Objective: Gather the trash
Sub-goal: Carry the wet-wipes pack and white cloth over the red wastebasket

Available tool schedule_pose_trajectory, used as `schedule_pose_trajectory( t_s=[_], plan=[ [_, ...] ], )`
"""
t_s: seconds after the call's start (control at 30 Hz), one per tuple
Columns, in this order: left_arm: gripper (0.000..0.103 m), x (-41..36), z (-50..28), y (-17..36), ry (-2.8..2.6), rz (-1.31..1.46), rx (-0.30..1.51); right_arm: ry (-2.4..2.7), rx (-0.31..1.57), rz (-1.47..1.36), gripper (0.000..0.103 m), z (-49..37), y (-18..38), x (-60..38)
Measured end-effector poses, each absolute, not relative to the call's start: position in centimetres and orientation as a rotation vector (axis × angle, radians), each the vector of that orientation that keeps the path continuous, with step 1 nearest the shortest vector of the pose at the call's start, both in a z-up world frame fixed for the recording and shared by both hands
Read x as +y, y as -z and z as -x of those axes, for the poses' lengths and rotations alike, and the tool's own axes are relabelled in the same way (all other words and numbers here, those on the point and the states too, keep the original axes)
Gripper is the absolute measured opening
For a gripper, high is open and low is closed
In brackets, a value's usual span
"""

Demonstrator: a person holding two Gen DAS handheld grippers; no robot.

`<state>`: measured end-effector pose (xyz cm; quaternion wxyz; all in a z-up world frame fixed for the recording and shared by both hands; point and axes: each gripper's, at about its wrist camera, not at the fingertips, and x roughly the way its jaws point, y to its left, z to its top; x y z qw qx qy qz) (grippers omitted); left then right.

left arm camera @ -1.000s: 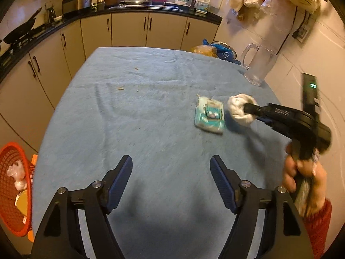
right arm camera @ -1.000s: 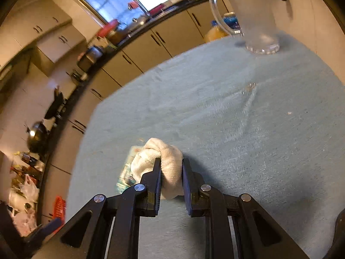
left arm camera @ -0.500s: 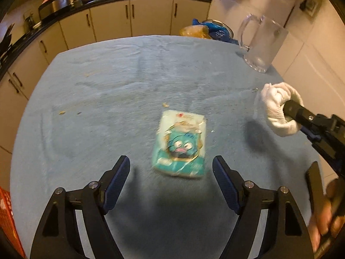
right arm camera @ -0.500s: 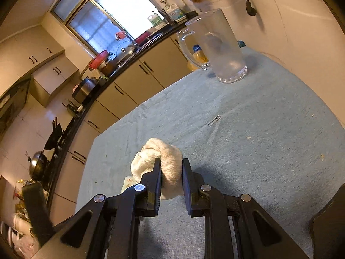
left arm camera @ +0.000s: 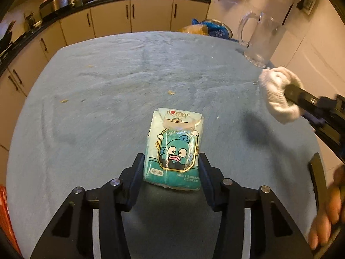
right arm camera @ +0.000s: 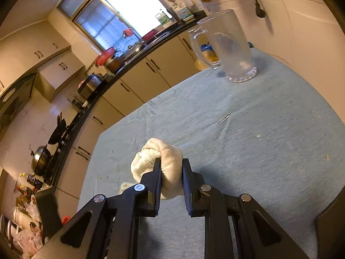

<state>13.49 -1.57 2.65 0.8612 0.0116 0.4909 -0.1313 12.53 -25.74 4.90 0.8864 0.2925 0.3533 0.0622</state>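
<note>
A teal tissue pack (left arm camera: 175,149) with a cartoon face lies on the blue-clothed table (left arm camera: 97,112). My left gripper (left arm camera: 171,168) has closed its jaws against both sides of the pack's near end. My right gripper (right arm camera: 171,172) is shut on a white balled cloth (right arm camera: 159,161) and holds it above the table. The cloth also shows in the left wrist view (left arm camera: 279,95), at the right, with the right gripper behind it.
A clear glass pitcher (left arm camera: 262,41) stands at the table's far right edge; it also shows in the right wrist view (right arm camera: 230,47). Small crumbs (left arm camera: 171,92) lie on the cloth. A red basket (left arm camera: 5,220) sits off the table's left edge. Kitchen cabinets (left arm camera: 129,17) line the back.
My left gripper moved forward over the tissue pack and closed its jaws on it. My right gripper lifted and drew back to the right with the cloth.
</note>
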Motion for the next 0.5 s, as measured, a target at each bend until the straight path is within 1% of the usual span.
schedule_pose_trajectory(
  t_s=[0.3, 0.5],
  plan=[
    [0.048, 4.3, -7.2, -4.9, 0.266, 0.021, 0.961, -0.195, 0.749, -0.560, 0.019, -12.2, -5.9, -22.3],
    [0.048, 7.3, -4.2, -6.5, 0.249, 0.053, 0.902, -0.258, 0.743, -0.531, 0.019, -9.8, -6.7, -19.1]
  ],
)
